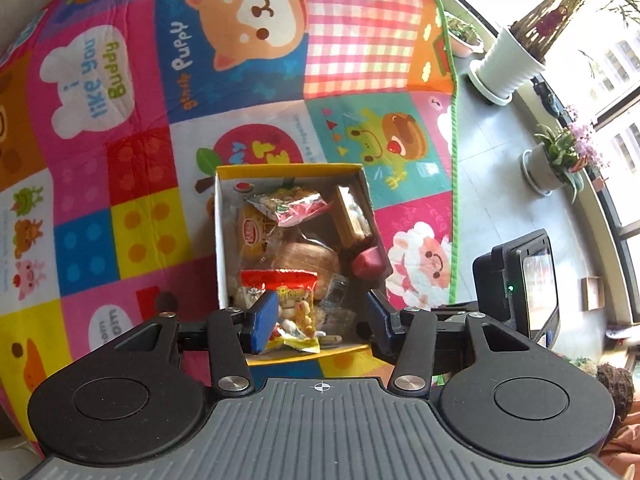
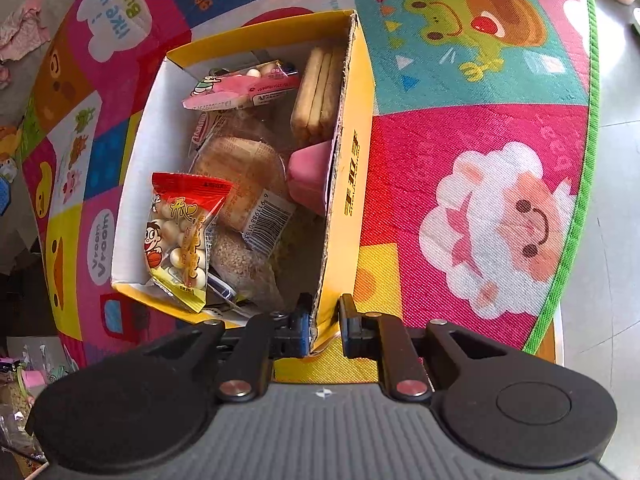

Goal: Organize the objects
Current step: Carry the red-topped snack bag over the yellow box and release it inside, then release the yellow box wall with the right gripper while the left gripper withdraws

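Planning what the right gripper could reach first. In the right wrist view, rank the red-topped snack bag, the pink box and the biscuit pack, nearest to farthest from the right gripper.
From the right gripper, astride the yellow box's wall:
1. Red-topped snack bag, near-left corner.
2. Pink box, against the right wall, midway.
3. Biscuit pack, upright at the far right.

The left gripper (image 1: 318, 320) is black, with two round flat discs at the back, thin black arms joined by shiny silver screws, and bright blue pads on its fingers (image 1: 264, 320). Behind the fingers sits a grey ribbed plate with a small white cross mark in a circle. The right gripper (image 2: 325, 326) looks the same: black arms, silver screws, blue pads, grey ribbed plate.
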The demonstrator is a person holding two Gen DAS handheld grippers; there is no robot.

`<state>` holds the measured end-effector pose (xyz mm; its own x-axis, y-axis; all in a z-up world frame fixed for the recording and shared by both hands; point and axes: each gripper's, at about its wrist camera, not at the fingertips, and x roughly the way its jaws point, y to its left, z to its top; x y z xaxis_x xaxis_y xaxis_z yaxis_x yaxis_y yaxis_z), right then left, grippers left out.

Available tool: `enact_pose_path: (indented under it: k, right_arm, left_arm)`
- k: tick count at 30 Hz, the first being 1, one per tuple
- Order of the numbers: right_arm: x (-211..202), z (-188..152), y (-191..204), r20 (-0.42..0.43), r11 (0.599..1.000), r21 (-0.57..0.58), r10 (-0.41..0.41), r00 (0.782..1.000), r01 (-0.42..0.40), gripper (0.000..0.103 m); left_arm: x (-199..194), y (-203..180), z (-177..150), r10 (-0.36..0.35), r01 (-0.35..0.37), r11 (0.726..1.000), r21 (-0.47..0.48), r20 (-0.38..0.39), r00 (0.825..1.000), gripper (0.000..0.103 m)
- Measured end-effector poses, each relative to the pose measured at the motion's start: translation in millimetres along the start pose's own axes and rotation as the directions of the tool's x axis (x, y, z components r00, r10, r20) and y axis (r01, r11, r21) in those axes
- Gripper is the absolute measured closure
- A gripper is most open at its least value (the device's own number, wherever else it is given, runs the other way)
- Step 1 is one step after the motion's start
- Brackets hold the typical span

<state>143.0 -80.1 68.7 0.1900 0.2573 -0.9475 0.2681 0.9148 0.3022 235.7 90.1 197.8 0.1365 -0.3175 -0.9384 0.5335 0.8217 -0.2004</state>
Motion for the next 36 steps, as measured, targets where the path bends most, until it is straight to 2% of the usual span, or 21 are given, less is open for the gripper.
enact_pose_path:
  k: [8,12,14,19,24,26,28,30,32,34,36]
  right_arm:
    - [3.3,5.4,-1.5,-0.019,0.999,-0.028,0.021,1.0,-0.022,0.087]
    - [6.2,8.0,-0.6,-0.028,0.999,-0.042,0.017,0.999,-0.018,0.086]
    - [6.4,8.3,-0.3,-0.03,0.999,-0.044,0.015,0.999,-0.016,0.086]
    - [8.6,8.6,2.1,-0.029,1.0,-0.028,0.006,1.0,-0.007,0.086]
    - [15.1,10.4,7.7,-0.042,0.999,-0.012,-0.038,0.998,0.037,0.086]
    - [17.8,11.7,12.7,-0.044,0.997,-0.016,-0.077,0.996,0.076,0.086]
    - [19.2,15.0,19.7,-0.035,0.994,-0.029,-0.109,0.993,0.108,0.086]
    - [21.6,23.4,30.7,-0.027,0.991,-0.051,-0.126,0.992,0.125,0.087]
    - [25.9,36.7,48.6,-0.029,0.993,-0.081,-0.09,0.996,0.087,0.087]
    - [30.8,54.9,79.1,0.0,0.98,-0.166,-0.112,0.994,0.111,0.087]
    - [36.1,77.4,110.3,0.053,0.954,-0.258,-0.144,0.988,0.153,0.087]
  left_arm:
    - [11.1,4.6,0.4,0.031,-0.032,0.999,-0.039,-0.02,0.999,0.05]
    - [18.7,33.0,-8.3,0.14,-0.143,0.985,-0.099,-0.031,0.99,0.05]
    - [26.3,53.2,-16.4,0.168,-0.176,0.975,-0.134,-0.065,0.984,0.05]
    - [51.1,82.2,-31.6,0.148,-0.167,0.975,-0.147,-0.135,0.98,0.05]
    - [88.3,93.7,-28.9,0.068,-0.094,0.985,-0.146,-0.171,0.983,0.05]
    - [100.4,100.7,-25.5,0.094,-0.117,0.986,-0.121,-0.186,0.978,0.049]
    - [106.2,122.0,-20.6,0.084,-0.115,0.981,-0.159,-0.186,0.979,0.024]
    - [106.3,156.4,-16.7,0.059,-0.107,0.951,-0.291,-0.168,0.984,0.014]
    - [102.5,188.9,-14.3,0.018,-0.071,0.898,-0.433,-0.126,0.992,0.014]
    - [97.7,214.0,-8.1,0.01,-0.047,0.86,-0.508,-0.076,0.997,0.016]
    - [92.7,234.1,2.7,0.032,-0.045,0.847,-0.53,-0.034,0.999,0.02]
